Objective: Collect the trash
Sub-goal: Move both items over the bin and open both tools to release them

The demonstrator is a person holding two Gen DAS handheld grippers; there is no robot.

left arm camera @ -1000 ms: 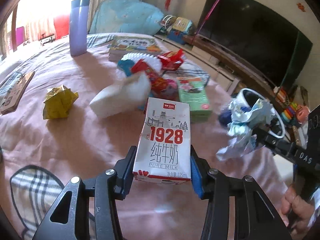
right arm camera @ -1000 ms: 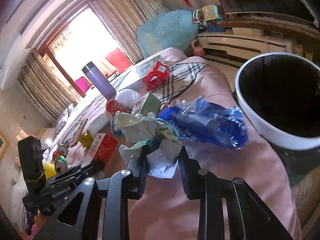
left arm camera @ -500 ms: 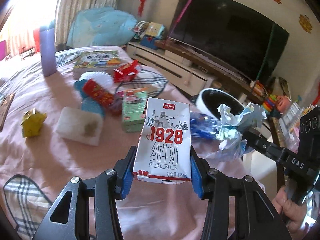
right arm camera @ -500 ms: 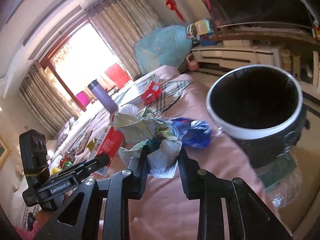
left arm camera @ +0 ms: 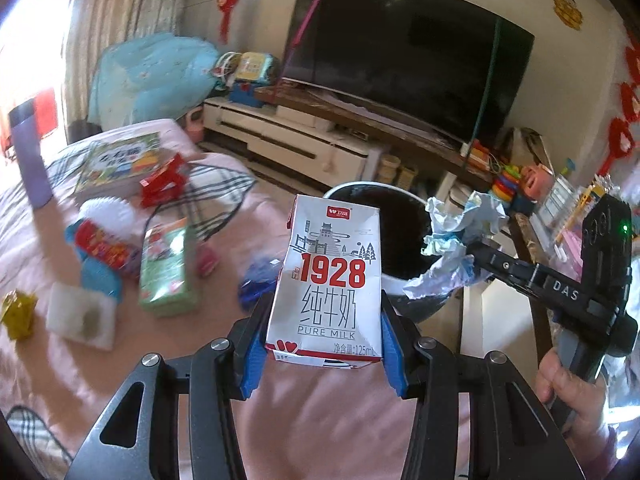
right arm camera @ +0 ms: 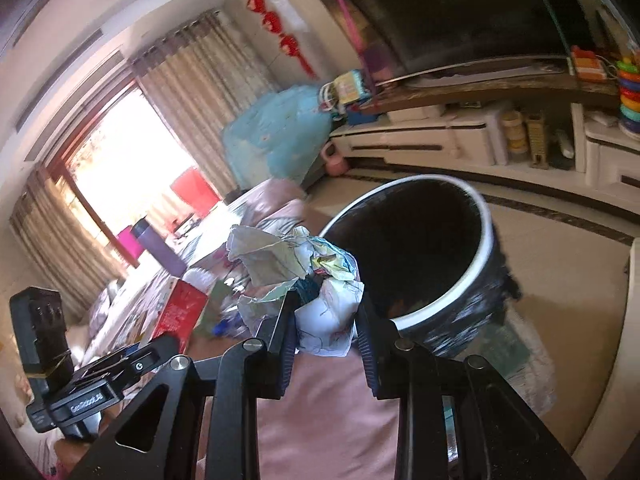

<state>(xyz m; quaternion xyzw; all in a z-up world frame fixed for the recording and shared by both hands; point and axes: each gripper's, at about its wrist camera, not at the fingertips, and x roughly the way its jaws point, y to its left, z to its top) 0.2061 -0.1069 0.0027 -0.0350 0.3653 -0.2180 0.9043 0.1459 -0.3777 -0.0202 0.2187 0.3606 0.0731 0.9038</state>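
Pink bed (left arm camera: 100, 364) strewn with litter. Left gripper (left arm camera: 324, 344) fingers clamp milk carton (left arm camera: 328, 284); right gripper (right arm camera: 326, 334) fingers pinch crumpled paper (right arm camera: 312, 280). Carry step; next: position over bin (right arm camera: 486, 236), release.

Your silver "1928" milk carton (left arm camera: 328, 280) stands upright, clamped at its sides. Your crumpled paper wad (right arm camera: 308, 280) sits pinched, just before the black white-rimmed bin (right arm camera: 486, 236).
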